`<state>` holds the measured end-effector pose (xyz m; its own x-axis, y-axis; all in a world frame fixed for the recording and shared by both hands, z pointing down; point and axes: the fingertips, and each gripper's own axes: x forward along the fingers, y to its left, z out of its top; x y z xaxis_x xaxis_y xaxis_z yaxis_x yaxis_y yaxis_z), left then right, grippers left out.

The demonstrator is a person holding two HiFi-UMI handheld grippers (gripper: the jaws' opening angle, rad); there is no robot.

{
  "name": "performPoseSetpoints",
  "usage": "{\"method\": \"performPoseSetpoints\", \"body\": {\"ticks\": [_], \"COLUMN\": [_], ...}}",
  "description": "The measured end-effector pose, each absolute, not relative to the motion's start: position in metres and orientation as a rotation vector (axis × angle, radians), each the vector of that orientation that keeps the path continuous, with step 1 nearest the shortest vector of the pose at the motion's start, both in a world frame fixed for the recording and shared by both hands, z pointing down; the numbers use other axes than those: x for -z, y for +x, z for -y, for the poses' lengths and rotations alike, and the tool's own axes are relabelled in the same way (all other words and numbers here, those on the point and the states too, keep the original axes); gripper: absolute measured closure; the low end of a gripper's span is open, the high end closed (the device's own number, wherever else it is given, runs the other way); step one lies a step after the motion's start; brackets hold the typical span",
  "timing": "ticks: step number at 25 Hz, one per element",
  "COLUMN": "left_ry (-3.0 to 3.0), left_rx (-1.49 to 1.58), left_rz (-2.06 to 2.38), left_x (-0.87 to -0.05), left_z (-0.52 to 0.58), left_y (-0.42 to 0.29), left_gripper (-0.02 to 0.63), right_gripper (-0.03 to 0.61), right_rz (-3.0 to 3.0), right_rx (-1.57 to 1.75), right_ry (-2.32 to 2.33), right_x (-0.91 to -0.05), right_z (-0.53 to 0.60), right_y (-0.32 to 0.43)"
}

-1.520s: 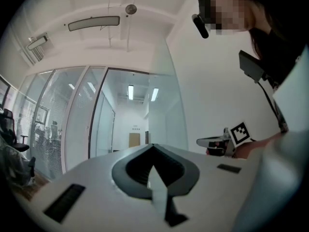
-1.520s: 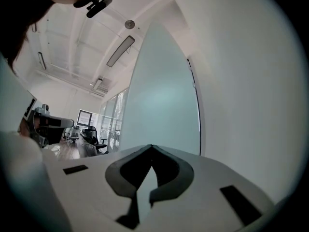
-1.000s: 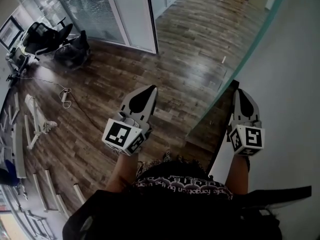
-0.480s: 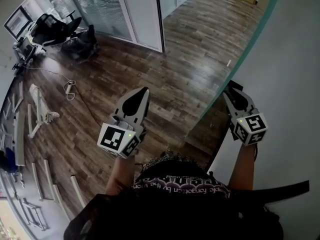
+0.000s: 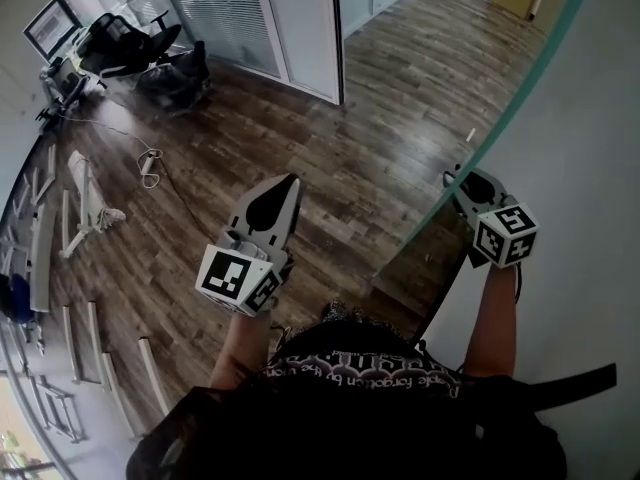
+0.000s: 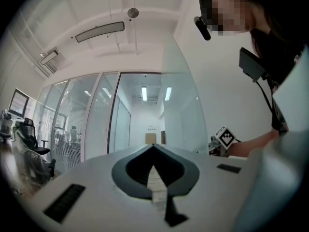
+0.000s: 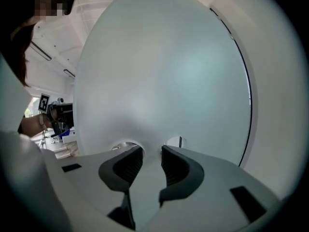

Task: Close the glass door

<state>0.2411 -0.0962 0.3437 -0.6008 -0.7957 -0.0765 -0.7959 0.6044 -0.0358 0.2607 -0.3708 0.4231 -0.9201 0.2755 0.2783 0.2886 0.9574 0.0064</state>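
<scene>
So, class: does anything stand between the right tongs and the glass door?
Nothing visible does. The right tongs are at the edge of the door, jaws opening, with only its frosted glass ahead.

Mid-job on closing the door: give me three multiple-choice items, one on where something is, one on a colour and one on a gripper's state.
1. Where is the right gripper?
A. far left in the head view
B. beside the glass door
C. out of every view

2. What colour is the office chair?
A. black
B. red
C. white

3. How do the left gripper's jaws stand?
A. wide apart
B. clamped on the door
C. together, empty

Answers:
1. B: the head view shows its tips at the door's green edge, and its jaws are opening with nothing between them.
2. A: the seat and back are dark.
3. C: the left gripper view shows the pads meeting on nothing.
</scene>
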Motion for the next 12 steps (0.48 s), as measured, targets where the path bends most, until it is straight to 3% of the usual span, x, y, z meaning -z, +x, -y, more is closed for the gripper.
{"method": "performPoseSetpoints", "body": {"ticks": [12], "left_ry": [-1.376], "left_rx": [-0.028], "left_rz": [-2.750], "left_x": [-0.348], "left_z": [0.089], "left_y": [0.220], "left_gripper": [0.612], "right_gripper": [0.459], "right_rz": [2.906], "right_rx": [0.067], "right_ry": [-0.350], "right_x": [-0.417], "right_z": [0.352], "right_y": [0.237]}}
